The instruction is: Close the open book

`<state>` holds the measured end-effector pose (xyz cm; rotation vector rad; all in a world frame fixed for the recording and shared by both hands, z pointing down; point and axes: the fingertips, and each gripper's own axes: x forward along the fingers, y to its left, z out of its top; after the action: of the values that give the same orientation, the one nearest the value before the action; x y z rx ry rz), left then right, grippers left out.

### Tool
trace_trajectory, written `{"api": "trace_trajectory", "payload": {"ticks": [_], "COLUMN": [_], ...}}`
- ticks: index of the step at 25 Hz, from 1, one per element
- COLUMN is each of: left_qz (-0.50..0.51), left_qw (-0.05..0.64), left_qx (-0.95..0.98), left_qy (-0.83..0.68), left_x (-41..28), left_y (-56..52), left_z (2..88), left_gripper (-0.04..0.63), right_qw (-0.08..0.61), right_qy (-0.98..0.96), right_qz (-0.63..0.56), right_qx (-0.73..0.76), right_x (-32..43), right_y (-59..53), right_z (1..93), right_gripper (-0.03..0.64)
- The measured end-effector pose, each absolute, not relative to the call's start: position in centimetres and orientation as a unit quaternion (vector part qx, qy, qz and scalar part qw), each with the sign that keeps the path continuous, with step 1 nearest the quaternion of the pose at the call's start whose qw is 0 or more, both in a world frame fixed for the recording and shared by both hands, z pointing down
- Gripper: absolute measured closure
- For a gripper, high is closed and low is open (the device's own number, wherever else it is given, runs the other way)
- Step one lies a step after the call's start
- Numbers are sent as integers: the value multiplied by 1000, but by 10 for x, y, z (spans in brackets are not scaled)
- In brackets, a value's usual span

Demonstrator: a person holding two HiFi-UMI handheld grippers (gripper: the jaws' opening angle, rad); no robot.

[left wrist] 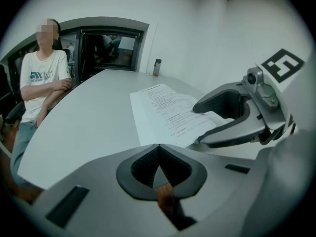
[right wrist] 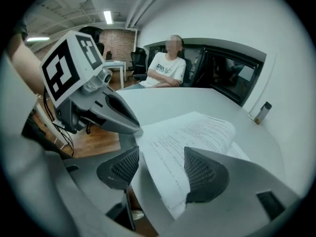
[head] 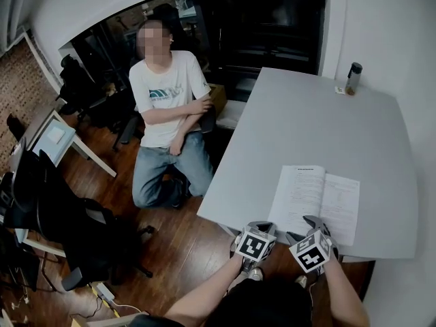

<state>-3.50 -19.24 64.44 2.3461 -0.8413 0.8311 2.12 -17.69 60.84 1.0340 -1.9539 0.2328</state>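
**A:** anyone seeing where the open book [head: 315, 203] is sitting?

**B:** yeah, it's lying flat on the grey table [head: 327, 114], right at the table's near edge; both pages are facing up

**A:** and the grippers?

**B:** both are hovering at that near edge of the table; the left gripper [left wrist: 158, 154] is showing jaws pressed together, nothing in them; the right gripper [right wrist: 160, 169] is holding its jaws wide, with the book's near page edge lying between them, pads not squeezing; a bottle [head: 353, 78] is standing at the table's far corner; a person [head: 167, 107] is sitting off the table's left side
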Motion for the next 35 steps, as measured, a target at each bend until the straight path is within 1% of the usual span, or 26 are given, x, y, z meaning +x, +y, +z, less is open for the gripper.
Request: {"api": "trace_trajectory", "payload": {"ticks": [3,8,17,31,34,35], "left_qz": [305,311,315,307,303,302], "left_qw": [259,264,257,233,224,222], "left_qx": [863,859,864,882,887,888], "left_qy": [-310,-309,-296,-271,-267,-265], "left_x": [-36,-38,-25,18,32,36], "left_y": [-193,-192,-189,-183,-183,-183], "left_z": [646,654,652,634,627,625], "left_gripper": [591,591,589,591,591,591], "right_qw": [472,461,389,311,304,302], "right_qy": [-777,-780,-786,-768,-755,-750], "right_qz": [75,88,173,221,223,225], "right_qx": [410,415,448,515,536,544], "right_x": [23,27,49,107,128,136], "right_y": [-177,-179,-172,-148,-144,-143], "right_z": [616,612,598,573,570,569], "right_gripper": [351,351,353,353,358,371]}}
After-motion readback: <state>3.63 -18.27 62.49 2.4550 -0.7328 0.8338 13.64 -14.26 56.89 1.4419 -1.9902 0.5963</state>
